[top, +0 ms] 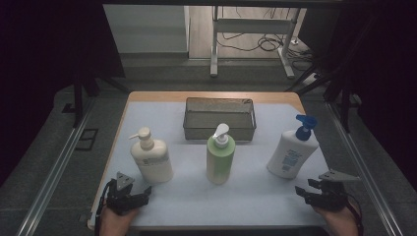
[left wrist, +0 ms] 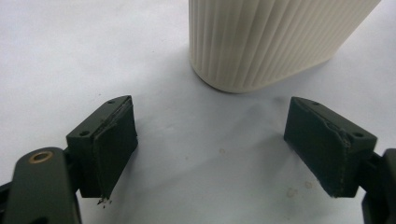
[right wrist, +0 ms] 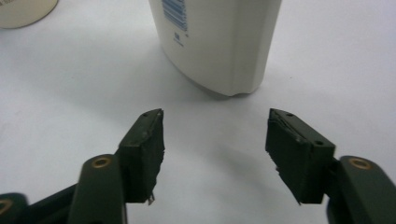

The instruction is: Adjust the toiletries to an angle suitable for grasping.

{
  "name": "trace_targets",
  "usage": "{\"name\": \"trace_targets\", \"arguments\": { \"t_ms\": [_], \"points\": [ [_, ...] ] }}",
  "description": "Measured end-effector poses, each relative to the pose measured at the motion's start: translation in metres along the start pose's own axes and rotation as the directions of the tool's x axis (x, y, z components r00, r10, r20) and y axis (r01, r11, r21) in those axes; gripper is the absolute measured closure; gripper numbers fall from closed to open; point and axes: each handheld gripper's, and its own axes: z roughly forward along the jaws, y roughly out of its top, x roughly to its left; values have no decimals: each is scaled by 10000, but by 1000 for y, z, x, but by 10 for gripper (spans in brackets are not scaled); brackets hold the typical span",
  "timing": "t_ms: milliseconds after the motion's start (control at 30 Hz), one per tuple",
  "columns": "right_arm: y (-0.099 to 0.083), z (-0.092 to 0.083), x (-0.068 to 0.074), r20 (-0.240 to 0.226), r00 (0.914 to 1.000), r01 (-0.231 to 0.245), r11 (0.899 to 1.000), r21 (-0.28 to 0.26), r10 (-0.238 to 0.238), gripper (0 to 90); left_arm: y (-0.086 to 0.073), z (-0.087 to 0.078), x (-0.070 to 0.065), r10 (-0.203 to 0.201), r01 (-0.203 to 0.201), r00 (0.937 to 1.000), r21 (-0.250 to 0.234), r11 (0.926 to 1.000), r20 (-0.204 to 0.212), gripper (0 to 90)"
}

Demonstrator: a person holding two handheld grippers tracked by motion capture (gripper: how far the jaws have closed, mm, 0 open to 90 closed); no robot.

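White tabletop (top: 255, 196) lies bare between left tongs (left wrist: 210, 149) and right tongs (right wrist: 215, 154), both gaping, holding nothing.

Both hands come in from the near edge of the table, each wrapped around a black gripper. The left hand (top: 114, 222) sits at the near left corner, its left gripper (top: 142, 192) pointing forward and a little inward, jaws spread wide with nothing between the pads (left wrist: 112, 144). The right hand (top: 339, 219) sits at the near right corner; its right gripper (top: 304, 189) points inward, jaws apart and empty, pads (right wrist: 147, 149) bare.
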Motion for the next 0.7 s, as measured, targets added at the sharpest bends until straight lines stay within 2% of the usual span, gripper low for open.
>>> {"name": "trace_targets", "arguments": {
  "t_ms": [33, 67, 100, 200, 233, 400, 433, 533, 567, 700],
  "points": [
    [2, -1, -2, -67, 10000, -41, 10000, 41, 41, 456, 0, 0, 0, -3, 3, 10000, 1, 10000, 0, 167],
    [2, -1, -2, -67, 10000, -41, 10000, 41, 41, 456, 0, 0, 0, -3, 3, 10000, 1, 10000, 0, 167],
    [5, -2, -4, -46, 10000, 43, 10000, 3, -43, 512, 0, 0, 0, -3, 3, 10000, 0, 10000, 1, 167],
    [8, -3, -5, 8, 10000, 81, 10000, -16, -80, 542, 0, 0, 0, -3, 3, 10000, -1, 10000, -2, 167],
    [11, -5, -7, 72, 9997, 229, 9996, -142, -228, 578, 0, 0, 0, -6, 6, 10000, 3, 10000, 0, 167],
    [19, -4, -13, 246, 9994, 260, 9994, -217, -255, 592, 0, 0, 0, -2, 2, 10000, 4, 10000, -4, 167],
    [21, -2, -16, 520, 9982, 312, 9995, -95, -307, 590, 0, 0, 0, -5, 5, 10000, 6, 10000, -2, 167],
    [23, 1, -21, 522, 9986, 52, 9999, -153, -44, 590, 0, 0, 0, -7, 7, 10000, 6, 10000, 0, 167],
    [24, 5, -26, 525, 9986, -68, 10000, -8, 69, 606, 0, 0, 0, -5, 5, 10000, 7, 10000, -2, 167],
    [27, 12, -35, 371, 9986, -366, 9993, -70, 368, 671, 0, 0, 0, -8, 8, 10000, 5, 10000, -4, 167]
  ]
}}
